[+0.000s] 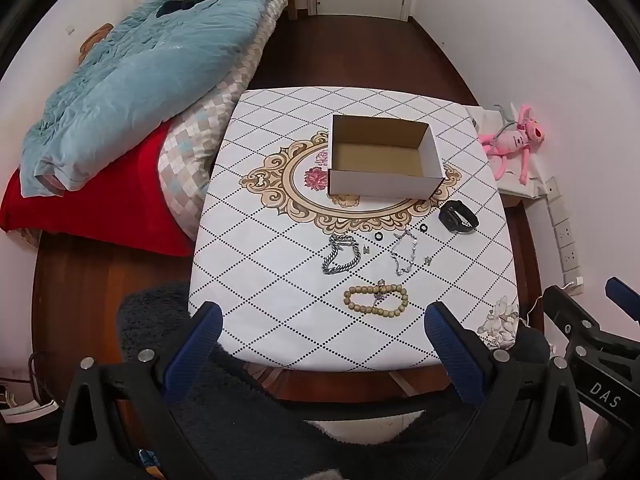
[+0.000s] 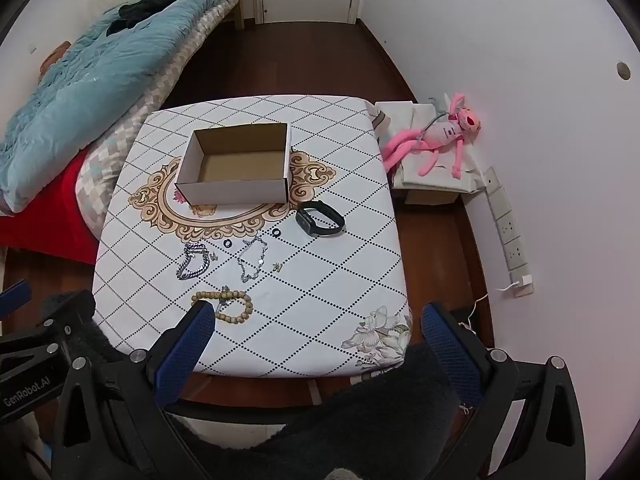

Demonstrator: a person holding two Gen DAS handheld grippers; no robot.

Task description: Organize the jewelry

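Note:
An open, empty cardboard box (image 1: 430, 150) (image 2: 192, 192) stands mid-table. In front of it lie a black smart band (image 1: 458, 217) (image 2: 320, 218), two small black rings (image 1: 378, 236) (image 2: 227, 243), a chunky silver chain bracelet (image 1: 340, 254) (image 2: 194, 266), a thin silver bracelet (image 1: 404, 252) (image 2: 252, 258), small metal charms (image 1: 428, 261) (image 2: 277, 267) and a wooden bead bracelet (image 1: 376, 300) (image 2: 234, 306). My left gripper (image 1: 322, 320) is open and empty, above the table's near edge. My right gripper (image 2: 318, 320) is open and empty, likewise near the front edge; its left finger hides part of the bead bracelet.
The table (image 1: 280, 320) has a white diamond-pattern cloth. A bed with a blue quilt (image 1: 140, 72) and red blanket (image 1: 100, 208) is on the left. A pink plush toy (image 2: 440, 136) lies on a low stand at right, by wall sockets (image 2: 510, 232).

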